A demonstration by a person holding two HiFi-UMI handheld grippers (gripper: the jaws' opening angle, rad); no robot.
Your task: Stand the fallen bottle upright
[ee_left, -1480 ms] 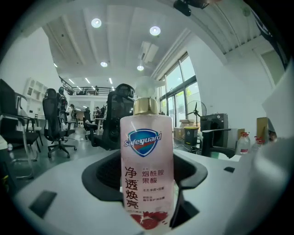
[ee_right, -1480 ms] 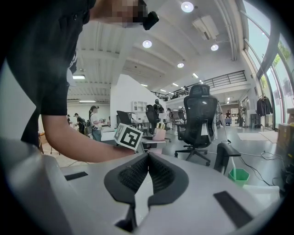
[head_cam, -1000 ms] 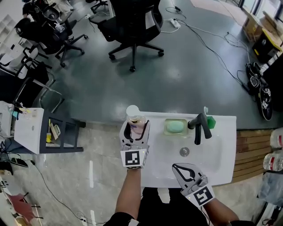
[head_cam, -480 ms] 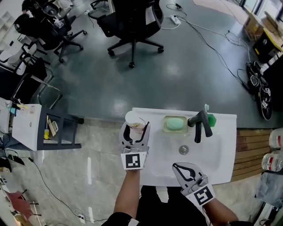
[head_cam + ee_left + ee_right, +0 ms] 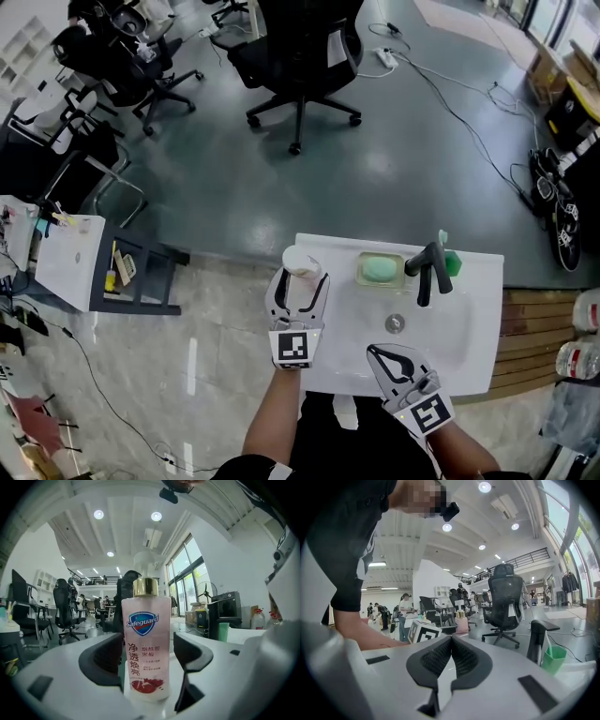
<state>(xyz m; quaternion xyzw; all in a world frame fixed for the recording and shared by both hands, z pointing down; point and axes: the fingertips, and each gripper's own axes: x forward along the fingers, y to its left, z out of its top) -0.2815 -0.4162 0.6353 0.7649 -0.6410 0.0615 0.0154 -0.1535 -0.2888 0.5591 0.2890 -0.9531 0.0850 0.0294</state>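
The bottle (image 5: 145,653), a translucent pink plastic cylinder with a gold collar and a white pump head, is seen upright on the far left corner of the glossy white sink (image 5: 469,361), close to its edge. It is flanked by the opening jaws of the left gripper (image 5: 300,278), with a gap on each side. The ribbed black pads of the right gripper (image 5: 450,641) are pressed together on nothing. Open basin is left between bottle and black faucet (image 5: 427,272).

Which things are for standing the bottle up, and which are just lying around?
For the job: bottle, standing upright; left gripper, jaws opening around it.
Just lying about: soap, tap, green cup, right gripper with shut jaws.
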